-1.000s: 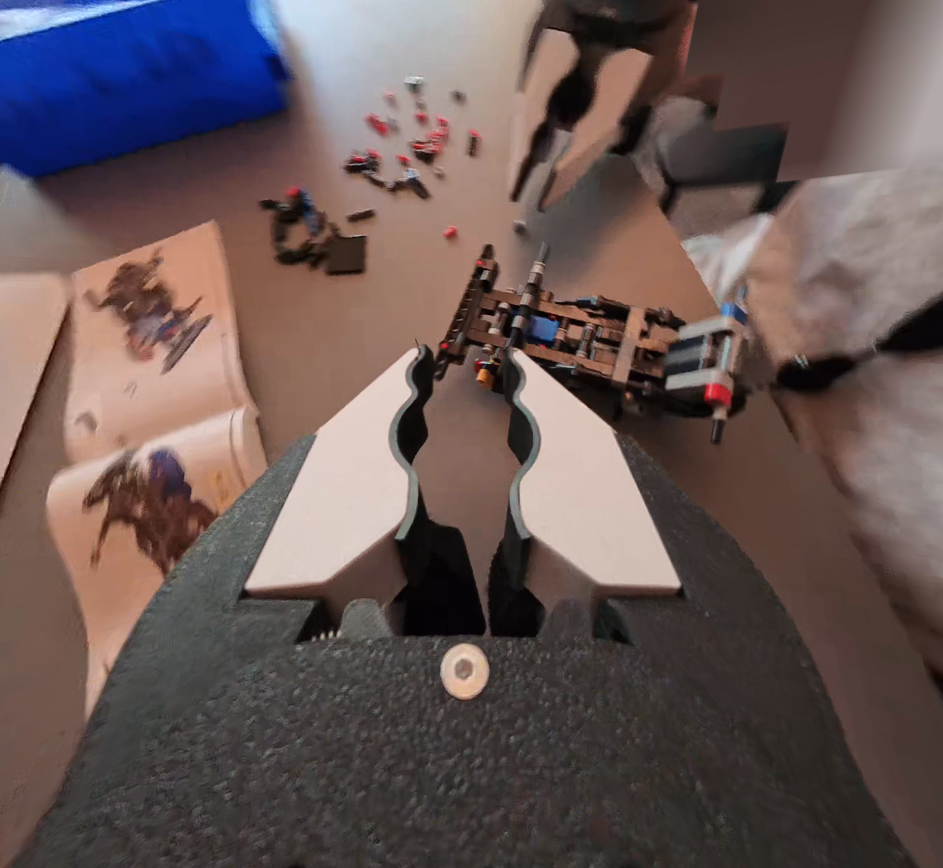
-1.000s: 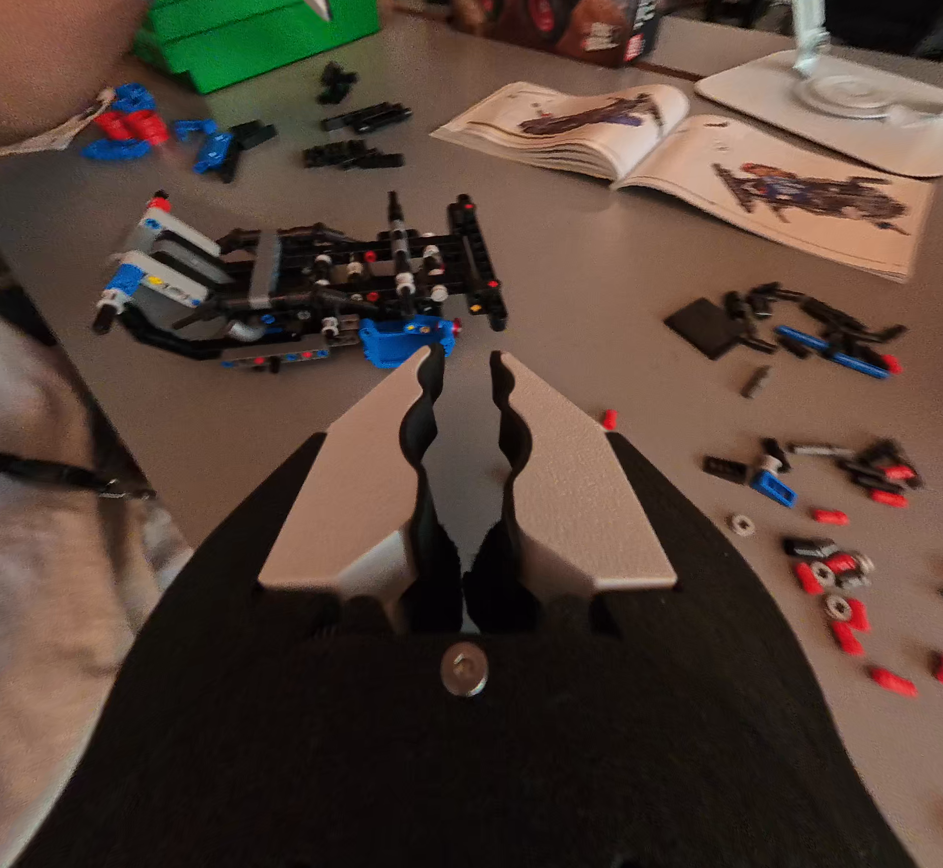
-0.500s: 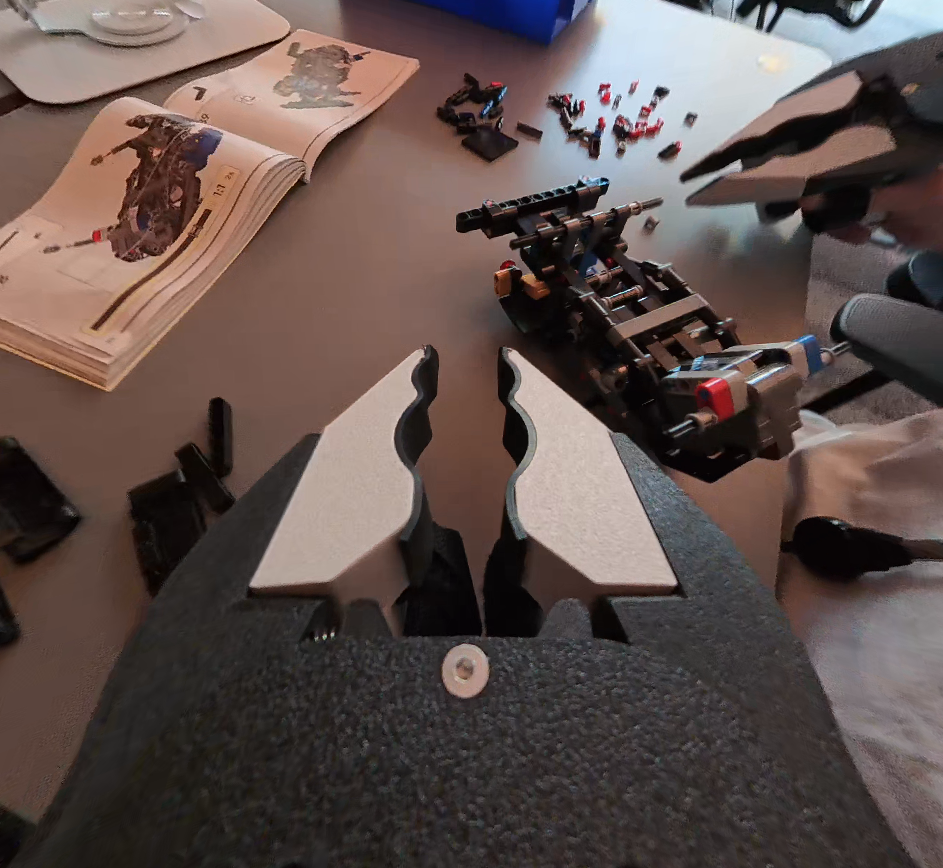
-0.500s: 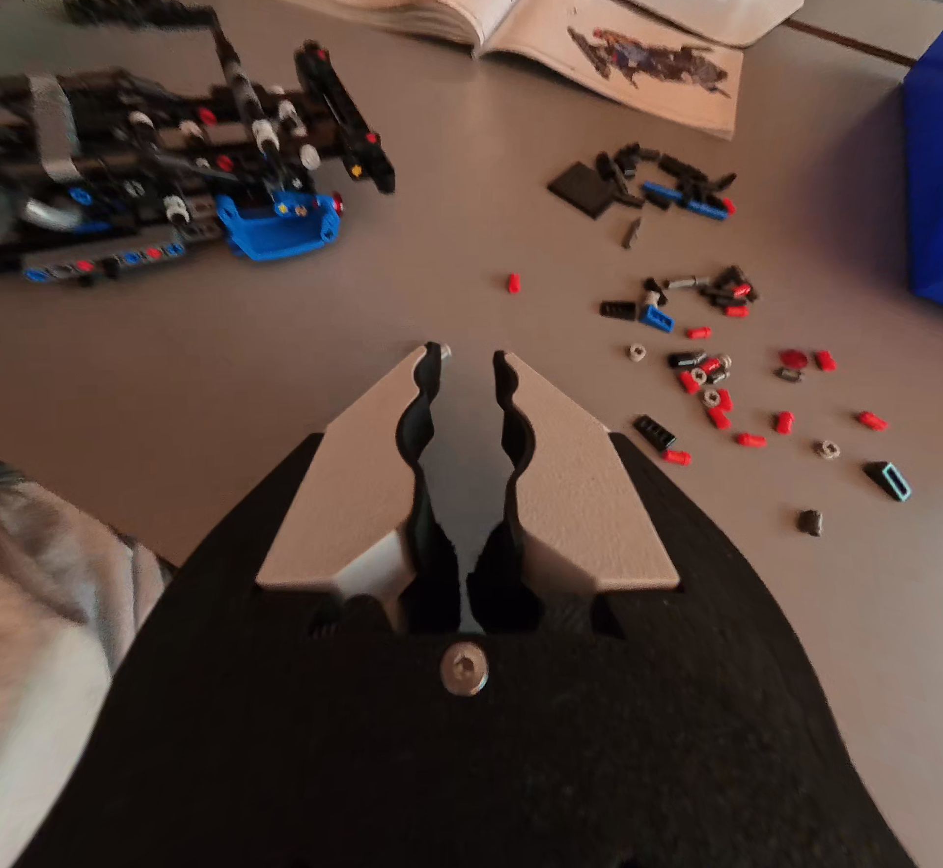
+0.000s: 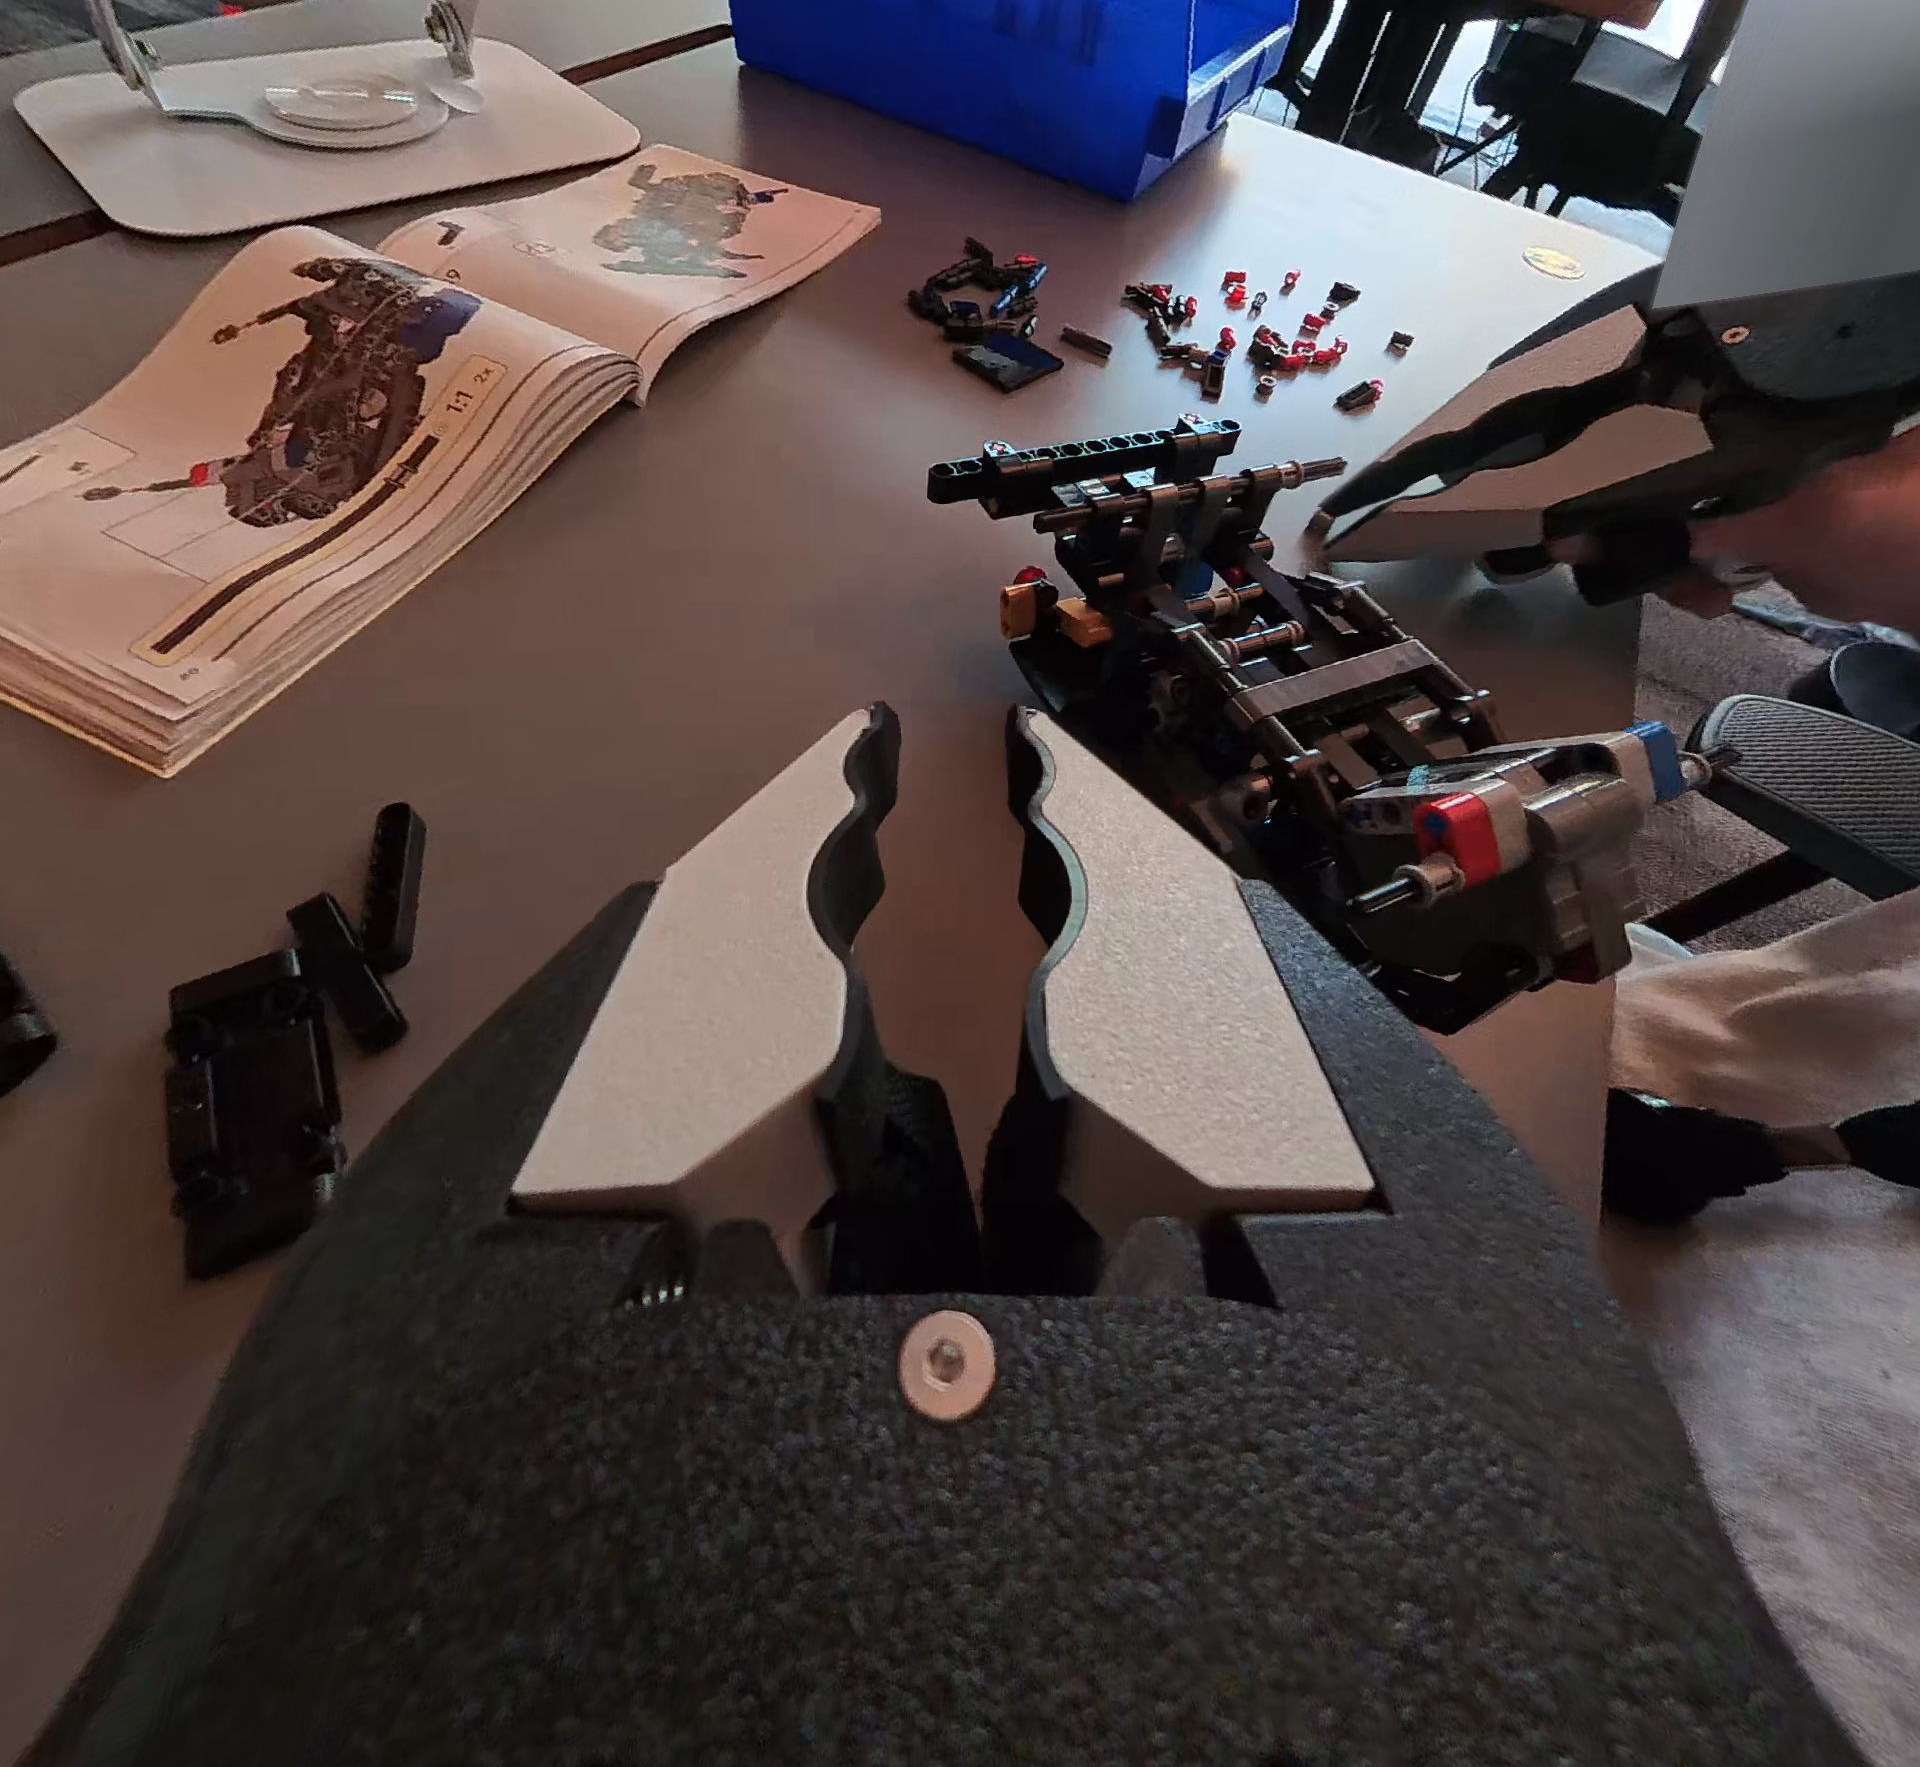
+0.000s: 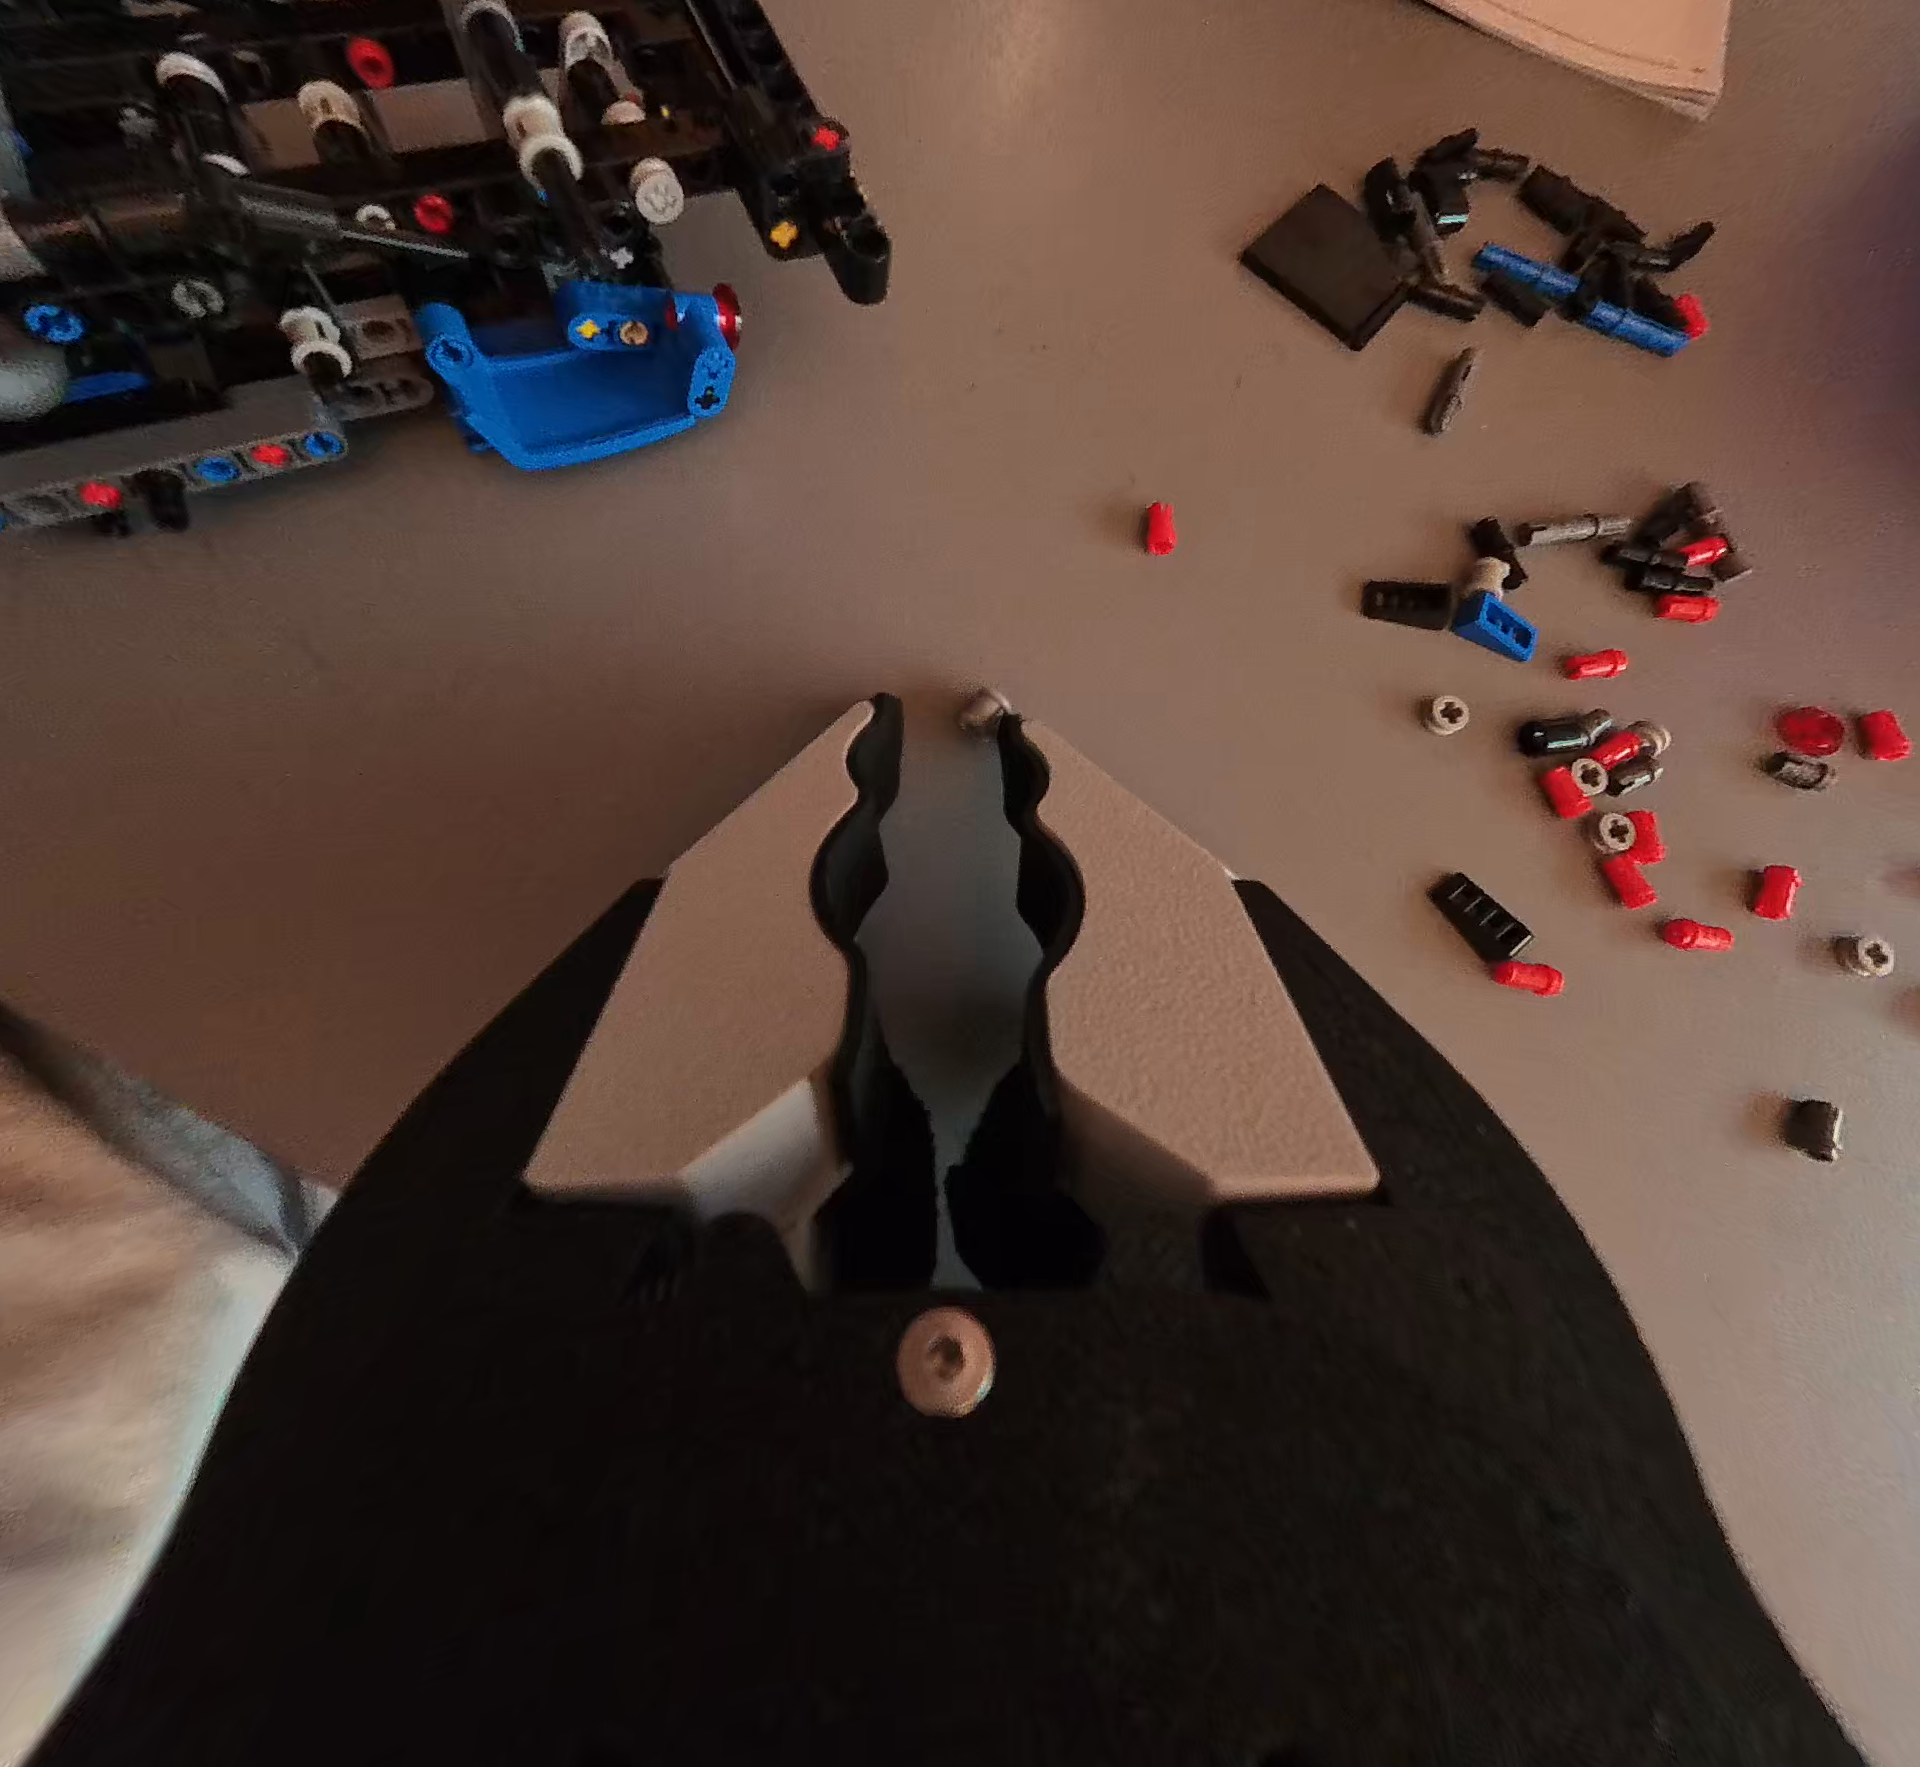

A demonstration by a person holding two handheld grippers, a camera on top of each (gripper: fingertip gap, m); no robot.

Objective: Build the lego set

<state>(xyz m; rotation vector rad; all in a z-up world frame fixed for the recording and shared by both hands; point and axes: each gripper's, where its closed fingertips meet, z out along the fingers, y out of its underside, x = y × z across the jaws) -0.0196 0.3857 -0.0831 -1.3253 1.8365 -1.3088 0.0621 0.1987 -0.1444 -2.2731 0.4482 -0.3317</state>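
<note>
Right wrist view: right gripper (image 6: 943, 709), jaws apart with a narrow gap, nothing clamped; tips low over the grey table (image 6: 623, 678). One small grey bush (image 6: 981, 709) lies at the tip of the right-hand finger, slightly right of the gap's centre line; whether it touches the finger cannot be told. It is judged the next pick, which would call for a small shift right before closing.

- Part-built model (image 6: 416, 211): far left of the tips, well apart; long axis runs left to right in this view, blue bucket piece (image 6: 582, 377) at its near right corner.
- Loose parts (image 6: 1621, 782): red pins, grey bushes and black connectors scattered right of the gripper; a lone red pin (image 6: 1158, 528) lies between them and the model.

Left wrist view: left gripper (image 5: 951, 730), jaws apart and empty, held above bare table just left of the model (image 5: 1247, 678), whose long axis here runs far-left to near-right. The right gripper (image 5: 1325, 522) is the nearer of the two to the bush.

- Open instruction booklet (image 5: 364, 429): far left.
- Black beams (image 5: 301, 969): near left.
- Blue bin (image 5: 997, 13): far edge.
- White stand base (image 5: 312, 128): far left.
- Room: further desks and chairs beyond the table.
</note>
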